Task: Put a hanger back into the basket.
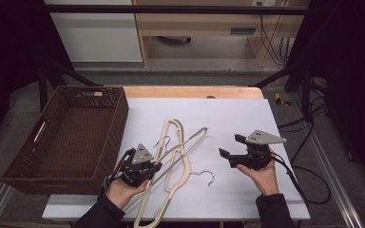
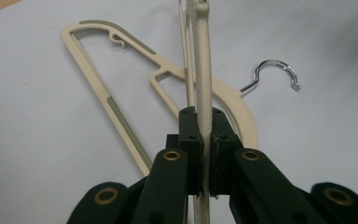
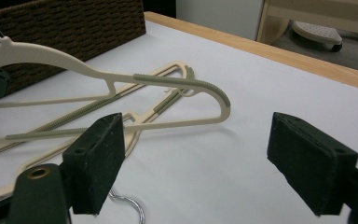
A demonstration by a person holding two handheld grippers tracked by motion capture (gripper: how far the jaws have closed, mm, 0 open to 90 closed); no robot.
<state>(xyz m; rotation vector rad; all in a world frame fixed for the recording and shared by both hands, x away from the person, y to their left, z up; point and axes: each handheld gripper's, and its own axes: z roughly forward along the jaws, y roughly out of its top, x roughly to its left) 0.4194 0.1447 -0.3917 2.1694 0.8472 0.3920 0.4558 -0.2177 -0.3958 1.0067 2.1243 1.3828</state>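
Left gripper (image 1: 153, 167) was clamped on the bar of a cream hanger (image 2: 203, 88), approx. at the mid of the bar; in the left gripper view the pads (image 2: 191, 140) pressed on both sides of it with no gap. This hanger (image 1: 185, 142) was raised at a slant above the white table (image 1: 237, 114), and its far end showed in the right gripper view (image 3: 186, 84) just over the surface. A second hanger (image 1: 176, 166) of the same kind lay flat under it, w/ its metal hook (image 1: 208, 176) resting on the table (the two seemed to cross, but I could not tell if they touched).

Right gripper (image 1: 229, 146) stood well apart from both hangers, jaws spread wide w/ nothing between them, so it held nothing.

Judging from this, the step in hand was lifting one hanger off the pile, probably to bring it to the brown woven basket (image 1: 119, 118) at the left, which had no hanger in it. The next move would need the held hanger to come fully free of the lower one, esp. at the hooks, then to travel over the basket rim without catching it.
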